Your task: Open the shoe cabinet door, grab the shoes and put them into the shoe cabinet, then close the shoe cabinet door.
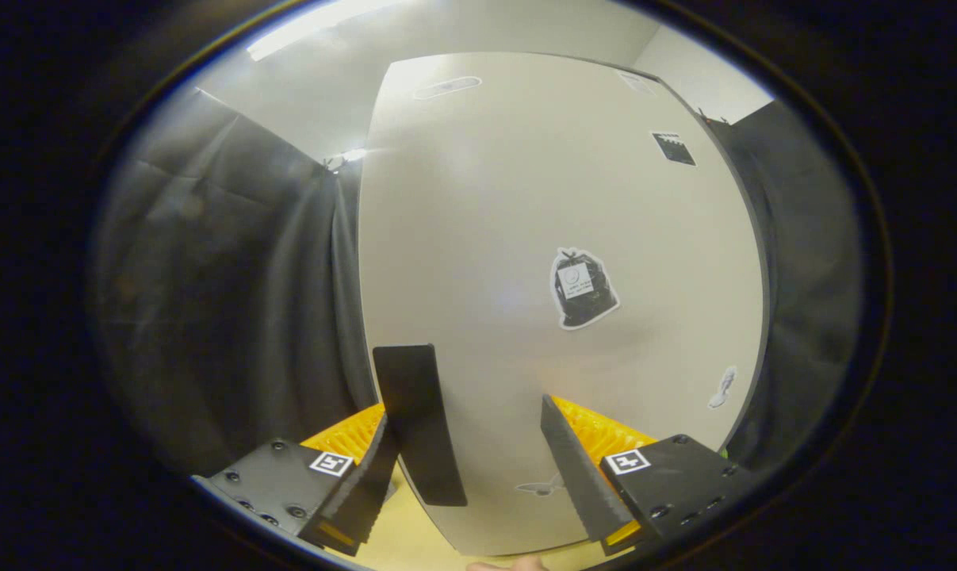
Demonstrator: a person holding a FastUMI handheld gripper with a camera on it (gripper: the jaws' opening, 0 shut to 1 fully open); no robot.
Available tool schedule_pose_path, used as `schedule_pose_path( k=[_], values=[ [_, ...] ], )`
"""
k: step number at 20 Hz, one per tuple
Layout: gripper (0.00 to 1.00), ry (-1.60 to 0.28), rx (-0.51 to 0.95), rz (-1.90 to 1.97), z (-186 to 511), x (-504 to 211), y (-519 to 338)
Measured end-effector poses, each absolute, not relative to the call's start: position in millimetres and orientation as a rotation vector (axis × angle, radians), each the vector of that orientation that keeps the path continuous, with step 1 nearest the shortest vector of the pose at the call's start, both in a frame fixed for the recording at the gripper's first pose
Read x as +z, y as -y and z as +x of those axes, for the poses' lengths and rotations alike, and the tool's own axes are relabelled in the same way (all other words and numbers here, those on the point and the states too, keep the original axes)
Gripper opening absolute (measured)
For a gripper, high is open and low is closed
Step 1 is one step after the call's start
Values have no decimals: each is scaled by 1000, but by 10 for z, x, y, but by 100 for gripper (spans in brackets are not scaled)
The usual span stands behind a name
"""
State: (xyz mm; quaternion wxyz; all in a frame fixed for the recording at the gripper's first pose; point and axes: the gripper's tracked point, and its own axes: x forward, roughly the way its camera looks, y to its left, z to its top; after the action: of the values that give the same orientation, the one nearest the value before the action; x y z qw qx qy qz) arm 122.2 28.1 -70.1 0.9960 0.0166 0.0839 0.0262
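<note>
Jaws point(472, 432) spread wide, gripping nothing. Shoe cabinet door point(557, 238) closed, pale, fills the space just ahead. Its dark handle point(419, 424) sits by the left finger point(367, 484), contact unclear. Black bag sticker point(583, 287) on the door, farther right.

Your claw point(478, 452) stood open, and the shut cabinet door point(526, 238) blocked the way just ahead. Its dark handle point(419, 420) sat by the left finger. Black cloth point(232, 301) closed both sides.
</note>
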Motion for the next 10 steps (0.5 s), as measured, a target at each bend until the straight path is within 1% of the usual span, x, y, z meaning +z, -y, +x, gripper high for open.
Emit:
schedule_pose_path(
  k=[10],
  values=[
    [100,-166,35,37,1237,-722,-304]
  ],
)
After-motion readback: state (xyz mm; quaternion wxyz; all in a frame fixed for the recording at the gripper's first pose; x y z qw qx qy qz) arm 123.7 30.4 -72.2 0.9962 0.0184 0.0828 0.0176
